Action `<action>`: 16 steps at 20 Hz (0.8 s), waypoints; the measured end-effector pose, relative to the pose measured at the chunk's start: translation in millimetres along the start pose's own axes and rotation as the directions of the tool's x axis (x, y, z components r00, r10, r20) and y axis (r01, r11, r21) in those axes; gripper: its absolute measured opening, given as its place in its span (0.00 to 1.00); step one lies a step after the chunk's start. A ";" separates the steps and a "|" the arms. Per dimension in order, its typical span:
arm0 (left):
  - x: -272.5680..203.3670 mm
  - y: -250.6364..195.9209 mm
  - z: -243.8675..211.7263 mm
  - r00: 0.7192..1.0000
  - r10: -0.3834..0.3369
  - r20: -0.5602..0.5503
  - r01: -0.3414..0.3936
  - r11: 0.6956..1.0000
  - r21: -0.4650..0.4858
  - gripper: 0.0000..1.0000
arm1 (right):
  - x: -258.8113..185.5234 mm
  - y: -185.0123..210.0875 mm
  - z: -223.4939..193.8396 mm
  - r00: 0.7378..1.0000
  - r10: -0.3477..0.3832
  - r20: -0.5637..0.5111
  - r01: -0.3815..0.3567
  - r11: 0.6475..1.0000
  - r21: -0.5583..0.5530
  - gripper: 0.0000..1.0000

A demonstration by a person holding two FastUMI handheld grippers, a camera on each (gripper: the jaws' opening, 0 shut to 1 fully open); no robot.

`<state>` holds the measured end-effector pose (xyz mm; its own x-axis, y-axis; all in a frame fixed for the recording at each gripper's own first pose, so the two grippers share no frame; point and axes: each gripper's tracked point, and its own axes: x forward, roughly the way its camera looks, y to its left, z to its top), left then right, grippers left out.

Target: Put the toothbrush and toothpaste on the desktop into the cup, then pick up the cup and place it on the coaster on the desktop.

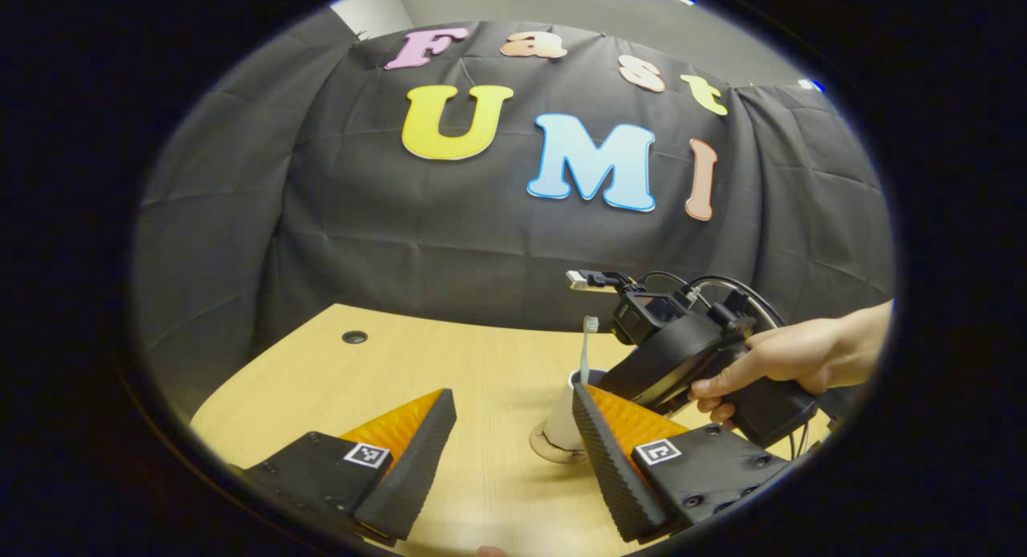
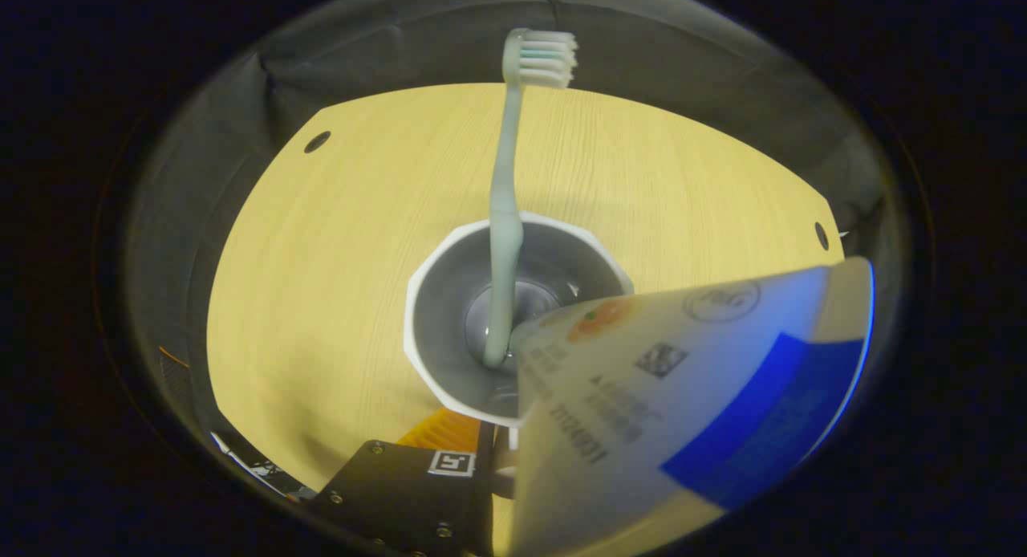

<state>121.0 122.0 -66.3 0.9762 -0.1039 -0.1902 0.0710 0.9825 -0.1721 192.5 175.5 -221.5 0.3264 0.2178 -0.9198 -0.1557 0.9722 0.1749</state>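
The pale wood-grain desktop (image 1: 481, 364) carries everything, with the booth's black cloth wall behind it. Next in size is the right gripper (image 1: 682, 356), gripped by a bare hand (image 1: 794, 360) and tipped down over the cup, I'd judge so the tube can slide in nose first. The left gripper (image 1: 513, 461) hangs back low over the desk, its fingers spread wide with nothing between them, probably waiting out of the way.

The white-and-blue toothpaste tube (image 2: 682, 404) is held by the right gripper, its narrower end reaching to the cup's rim; one finger (image 2: 417, 485) shows beside it, but the tube hides the other, so I cannot tell if both are clamped on it.

The white, faceted cup (image 2: 449, 300) stands upright on the desk and holds the pale green toothbrush (image 2: 505, 220), handle down on the bottom, bristles up, leaning on the far rim. A round tan coaster (image 1: 545, 449) seems to lie at the cup's foot.
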 end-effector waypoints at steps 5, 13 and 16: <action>2.5 0.4 -1.9 1.000 0.002 -0.003 -0.002 1.000 -0.004 0.95 | -1.7 -1.4 1.0 1.000 -0.021 -0.007 0.021 1.000 -0.015 0.21; 7.6 -4.5 4.3 1.000 -0.001 0.018 0.001 1.000 0.006 0.95 | -22.1 -0.8 7.7 0.998 0.045 0.037 -0.045 0.999 0.020 0.39; 10.8 -6.3 6.6 1.000 0.015 0.023 -0.015 1.000 0.000 0.94 | -43.9 -0.1 11.2 0.992 0.084 0.098 -0.087 0.996 0.022 0.38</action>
<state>132.4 115.7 -60.8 0.9816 -0.0855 -0.1705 0.0562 0.9839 -0.1697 188.6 166.8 -177.1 0.4016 0.3063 -0.8631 -0.1624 0.9513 0.2620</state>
